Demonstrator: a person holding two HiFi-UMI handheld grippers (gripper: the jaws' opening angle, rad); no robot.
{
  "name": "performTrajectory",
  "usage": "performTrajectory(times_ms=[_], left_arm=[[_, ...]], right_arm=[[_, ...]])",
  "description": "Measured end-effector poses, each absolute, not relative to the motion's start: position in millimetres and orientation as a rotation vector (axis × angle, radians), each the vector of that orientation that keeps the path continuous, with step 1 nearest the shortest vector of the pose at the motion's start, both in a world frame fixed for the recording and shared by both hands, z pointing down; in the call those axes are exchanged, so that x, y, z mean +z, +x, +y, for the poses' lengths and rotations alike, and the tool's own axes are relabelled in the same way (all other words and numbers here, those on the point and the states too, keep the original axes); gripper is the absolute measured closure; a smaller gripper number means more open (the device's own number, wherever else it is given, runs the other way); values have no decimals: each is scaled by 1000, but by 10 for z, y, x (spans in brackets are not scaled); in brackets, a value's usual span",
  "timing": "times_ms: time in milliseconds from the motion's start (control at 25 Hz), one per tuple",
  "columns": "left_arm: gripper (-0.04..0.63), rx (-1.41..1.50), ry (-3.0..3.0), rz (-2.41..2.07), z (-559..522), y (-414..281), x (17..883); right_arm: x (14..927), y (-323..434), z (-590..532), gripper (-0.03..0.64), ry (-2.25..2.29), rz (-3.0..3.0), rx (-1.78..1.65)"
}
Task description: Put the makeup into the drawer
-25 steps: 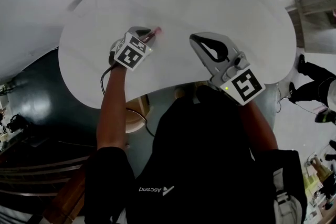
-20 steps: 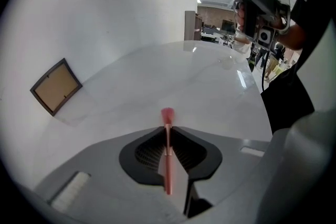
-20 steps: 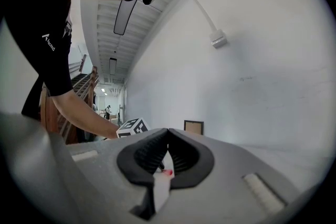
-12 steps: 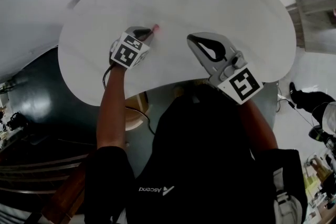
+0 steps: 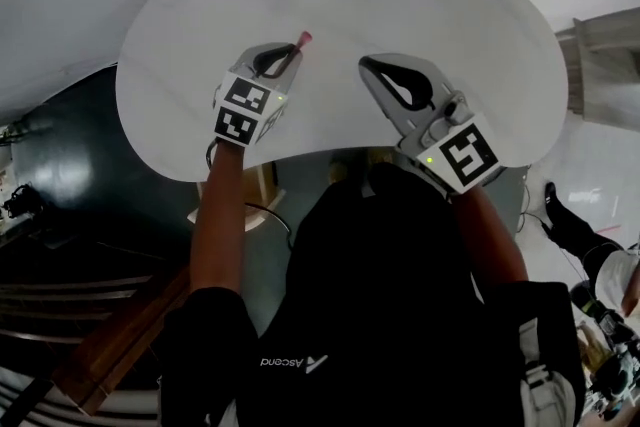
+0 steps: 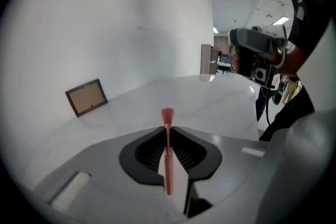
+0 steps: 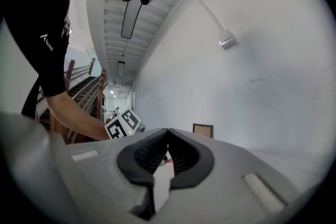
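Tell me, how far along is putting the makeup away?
Done: the left claw, its jaws having just been closing, grips the pink makeup stick above the white table. Left: reaching a drawer, none in view. The right claw is shut, empty.

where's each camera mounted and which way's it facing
Head view: on the head, steeply down at the white table; forearms, left tool, right tool.
Left gripper view: on left tool, toward the wall; jaws pinching a pink brush.
Right gripper view: on right tool, toward the left arm; shut jaws.
Shared: both gripper views show the picture frame.
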State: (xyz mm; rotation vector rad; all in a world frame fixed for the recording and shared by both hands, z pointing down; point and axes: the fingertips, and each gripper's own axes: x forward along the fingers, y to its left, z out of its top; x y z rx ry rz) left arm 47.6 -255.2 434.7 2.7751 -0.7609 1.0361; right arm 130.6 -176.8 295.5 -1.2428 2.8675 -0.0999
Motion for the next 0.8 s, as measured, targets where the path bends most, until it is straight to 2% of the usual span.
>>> performTrajectory(times_ms=[480, 800], left_arm=[[541, 458, 2847, -1167, -2149, 347, 3291], [541, 213, 2809, -1414, -1866, 275, 2904]], right_arm=[[2746, 1113, -1696, 614, -1022, 2935, -36], [2728, 1065, -1653, 614, -855, 2961, -25]])
